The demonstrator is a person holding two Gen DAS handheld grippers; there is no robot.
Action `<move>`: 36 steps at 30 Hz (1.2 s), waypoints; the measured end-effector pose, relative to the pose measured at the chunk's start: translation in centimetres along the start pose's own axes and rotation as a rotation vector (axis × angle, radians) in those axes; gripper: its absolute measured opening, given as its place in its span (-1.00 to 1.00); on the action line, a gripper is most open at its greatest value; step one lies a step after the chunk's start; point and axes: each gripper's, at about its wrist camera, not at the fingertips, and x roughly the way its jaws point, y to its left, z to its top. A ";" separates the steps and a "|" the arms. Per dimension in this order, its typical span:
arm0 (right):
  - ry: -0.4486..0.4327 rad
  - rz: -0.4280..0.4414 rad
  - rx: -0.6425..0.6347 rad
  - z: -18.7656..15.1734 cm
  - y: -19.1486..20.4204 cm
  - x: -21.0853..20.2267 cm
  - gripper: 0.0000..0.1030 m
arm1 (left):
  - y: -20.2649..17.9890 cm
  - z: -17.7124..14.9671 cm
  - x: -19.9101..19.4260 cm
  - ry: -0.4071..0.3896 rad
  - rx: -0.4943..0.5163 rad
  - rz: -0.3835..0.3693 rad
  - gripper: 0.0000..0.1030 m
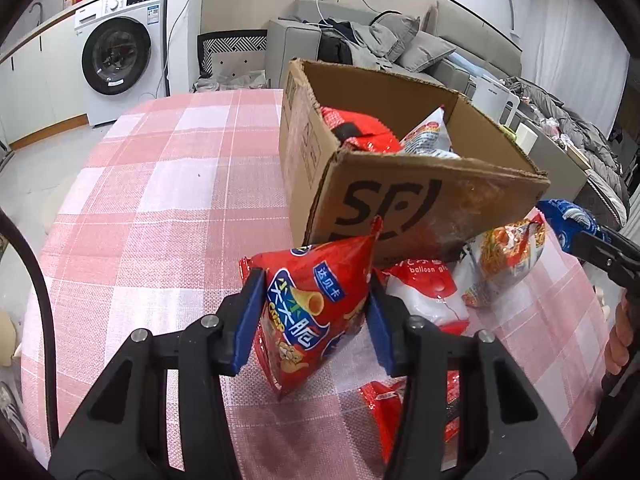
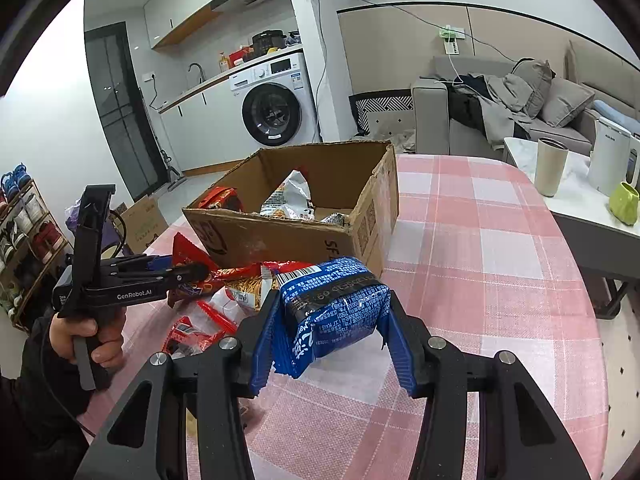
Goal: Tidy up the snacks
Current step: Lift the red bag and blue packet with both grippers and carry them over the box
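Observation:
My left gripper (image 1: pixel 316 316) is shut on a red crisp bag (image 1: pixel 316 308) and holds it above the table, in front of the open cardboard box (image 1: pixel 424 204). My right gripper (image 2: pixel 332 332) is shut on a blue snack packet (image 2: pixel 336 304), held just before the box (image 2: pixel 288 236). The box holds a red bag (image 1: pixel 360 130) and a white bag (image 1: pixel 428 132). Loose snack packs (image 1: pixel 500 256) lie on the tablecloth beside the box. The left gripper (image 2: pixel 188 274) with its red bag also shows in the right wrist view.
The table has a pink and white checked cloth (image 1: pixel 160 200). A washing machine (image 1: pixel 120 52) and a grey sofa (image 1: pixel 380 40) stand behind. A side table (image 2: pixel 580 196) with a beige cup (image 2: pixel 550 166) and a green mug (image 2: pixel 624 202) stands to the right.

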 end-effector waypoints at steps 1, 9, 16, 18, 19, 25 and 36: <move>-0.001 0.001 0.001 0.0 -0.1 0.0 -0.04 | -0.2 -0.1 -0.3 -0.003 0.002 -0.003 -0.13; -0.013 0.001 0.004 0.1 -0.1 -0.4 -0.03 | -0.3 0.0 -1.9 -0.026 -0.006 -0.005 -0.13; -0.018 0.001 0.006 0.1 -0.1 -0.4 -0.04 | -0.6 0.2 -4.1 -0.060 -0.010 -0.013 -0.13; -0.021 0.002 0.002 0.1 0.0 -0.5 -0.04 | -0.8 0.3 -4.7 -0.069 -0.008 -0.016 -0.13; -0.022 0.003 0.001 0.2 0.0 -0.5 -0.04 | -0.9 0.4 -5.1 -0.074 -0.007 -0.017 -0.13; -0.037 0.010 -0.001 0.3 0.2 -0.8 -0.03 | -1.5 0.8 -7.1 -0.110 -0.002 -0.031 -0.13; -0.055 0.014 0.004 0.4 0.5 -1.2 -0.03 | -2.9 1.4 -10.8 -0.178 0.010 -0.054 -0.13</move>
